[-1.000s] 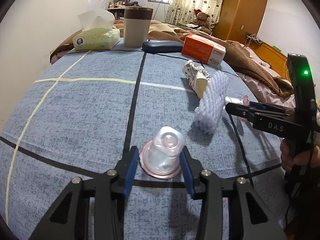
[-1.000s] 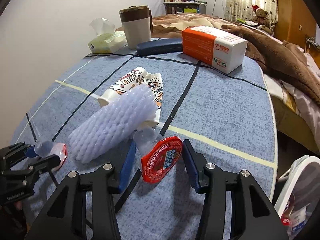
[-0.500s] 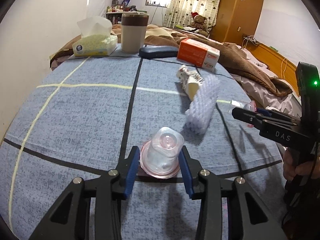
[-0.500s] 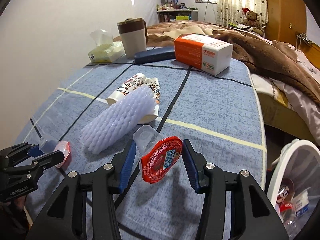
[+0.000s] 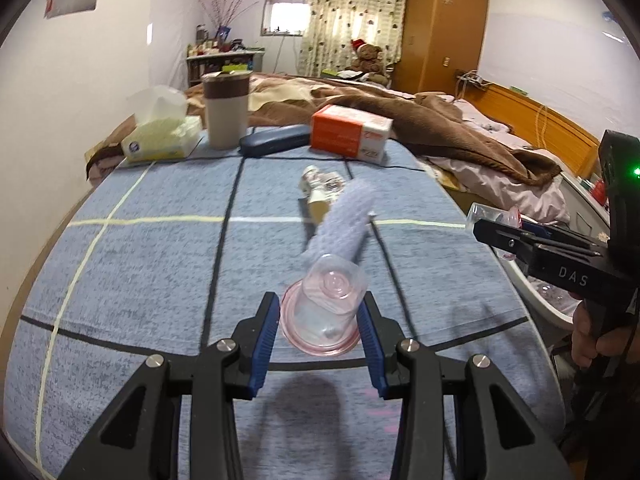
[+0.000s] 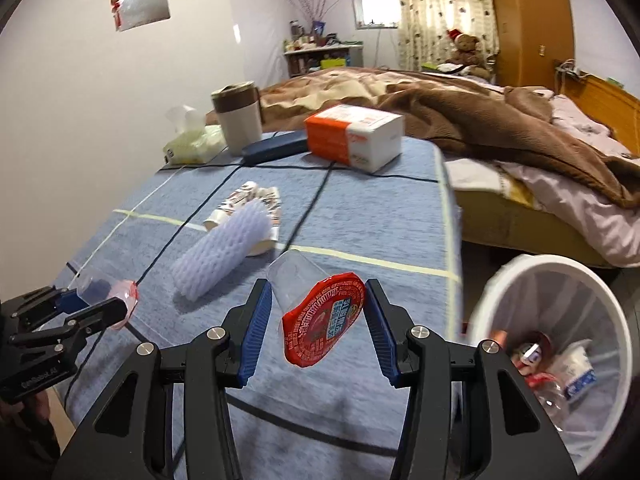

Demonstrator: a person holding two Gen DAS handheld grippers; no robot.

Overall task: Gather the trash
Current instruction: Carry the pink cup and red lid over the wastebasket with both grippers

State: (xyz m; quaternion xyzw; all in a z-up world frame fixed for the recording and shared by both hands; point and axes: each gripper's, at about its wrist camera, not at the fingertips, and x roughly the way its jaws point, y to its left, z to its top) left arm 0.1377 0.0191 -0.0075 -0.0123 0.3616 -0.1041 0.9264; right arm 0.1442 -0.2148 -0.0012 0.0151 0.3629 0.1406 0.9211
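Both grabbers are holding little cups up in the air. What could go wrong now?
1. The right gripper pinches its clear cup near the peeled red lid; the smooth plastic might slip out before reaching the white trash bin.
2. The left gripper holds a pink-rimmed cup over the blue tablecloth; any dregs might drip.
3. Foam netting and a crushed paper cup lie near the path and might get knocked.

Clear glossy plastic cup (image 5: 326,312), matt woven tablecloth (image 5: 160,272) (rough-looking), white foam netting sleeve (image 6: 224,256).
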